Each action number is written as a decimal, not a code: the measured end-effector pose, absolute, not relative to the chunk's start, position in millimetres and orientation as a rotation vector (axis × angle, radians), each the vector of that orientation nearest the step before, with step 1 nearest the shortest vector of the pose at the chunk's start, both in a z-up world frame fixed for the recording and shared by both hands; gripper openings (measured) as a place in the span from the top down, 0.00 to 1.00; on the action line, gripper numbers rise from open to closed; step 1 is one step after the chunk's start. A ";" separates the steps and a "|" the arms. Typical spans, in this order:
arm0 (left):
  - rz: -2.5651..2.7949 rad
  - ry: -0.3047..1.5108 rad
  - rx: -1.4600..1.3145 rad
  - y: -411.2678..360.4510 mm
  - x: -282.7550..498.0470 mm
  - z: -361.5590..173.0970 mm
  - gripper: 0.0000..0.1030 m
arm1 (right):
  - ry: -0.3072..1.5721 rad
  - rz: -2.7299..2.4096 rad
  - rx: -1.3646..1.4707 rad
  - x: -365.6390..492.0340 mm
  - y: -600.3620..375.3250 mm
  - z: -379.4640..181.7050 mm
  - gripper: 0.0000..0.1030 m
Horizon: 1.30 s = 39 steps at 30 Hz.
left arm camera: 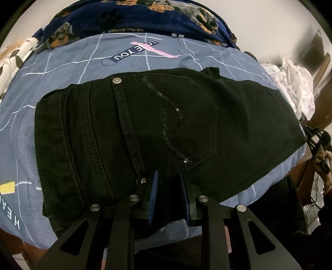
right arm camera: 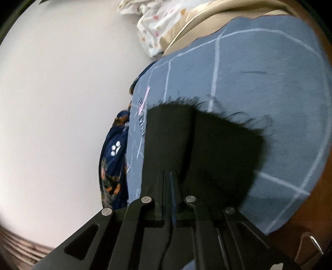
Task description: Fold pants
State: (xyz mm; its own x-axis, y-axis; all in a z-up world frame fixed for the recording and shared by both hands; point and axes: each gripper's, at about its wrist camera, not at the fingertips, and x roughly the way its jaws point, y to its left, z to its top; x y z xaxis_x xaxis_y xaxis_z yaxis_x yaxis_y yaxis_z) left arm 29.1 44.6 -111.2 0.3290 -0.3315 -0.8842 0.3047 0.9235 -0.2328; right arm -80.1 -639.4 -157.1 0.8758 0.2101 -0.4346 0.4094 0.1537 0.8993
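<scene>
Black jeans (left arm camera: 145,128) lie folded lengthwise across the blue checked bed sheet (left arm camera: 62,68), back pocket with a sequin pattern facing up. My left gripper (left arm camera: 169,180) is at their near edge by the waistband rivet, its blue pads shut on a fold of the black cloth. In the right wrist view my right gripper (right arm camera: 171,176) has its jaws together on the leg end of the jeans (right arm camera: 207,145), whose frayed hem (right arm camera: 228,114) fans out above the sheet (right arm camera: 259,72). The left wrist view shows that gripper's frame and a hand (left arm camera: 322,157) at the jeans' right end.
A dark blue dog-print blanket (left arm camera: 134,16) is bunched along the far side of the bed. White patterned cloth (left arm camera: 294,83) lies off the right end, floral cloth (left arm camera: 12,56) at the left. A white wall (right arm camera: 62,93) and the brown bed edge (right arm camera: 307,207) border the sheet.
</scene>
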 end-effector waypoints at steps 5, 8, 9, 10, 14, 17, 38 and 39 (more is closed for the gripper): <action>-0.416 1.163 -0.029 44.2 28.3 -111.1 0.77 | 0.628 -0.222 1.356 -63.1 -646.6 -154.2 0.83; -0.416 1.163 -0.029 44.0 28.2 -111.1 0.77 | 0.680 -0.300 1.316 -54.2 -648.3 -153.2 0.73; -0.416 1.163 -0.030 43.8 28.2 -111.0 0.77 | 0.689 -0.310 1.291 -51.6 -648.3 -151.2 0.73; -0.416 1.163 -0.031 43.7 28.1 -111.1 0.77 | 0.697 -0.336 1.247 -46.9 -648.2 -147.0 0.73; -0.417 1.162 -0.027 43.2 28.4 -110.6 0.77 | 0.677 -0.318 1.258 -33.0 -652.4 -149.7 0.65; -0.416 1.163 -0.031 43.0 28.2 -110.5 0.76 | 0.618 -0.232 1.291 -29.2 -649.6 -149.0 0.65; -0.489 1.176 -0.017 45.9 36.2 -111.4 0.76 | 0.673 -0.251 1.188 -61.4 -630.7 -127.8 0.95; -0.502 1.181 -0.009 46.0 37.8 -111.2 0.76 | 0.680 -0.258 1.204 -70.5 -630.7 -131.2 0.95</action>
State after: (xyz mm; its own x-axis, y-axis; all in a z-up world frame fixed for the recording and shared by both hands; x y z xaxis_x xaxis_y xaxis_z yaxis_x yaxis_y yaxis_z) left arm 37.8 46.0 -111.2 0.2835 -0.3798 -0.8805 0.3711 0.8901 -0.2645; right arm -70.5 -630.7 -131.2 0.7763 0.1657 -0.6082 0.5270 0.3588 0.7704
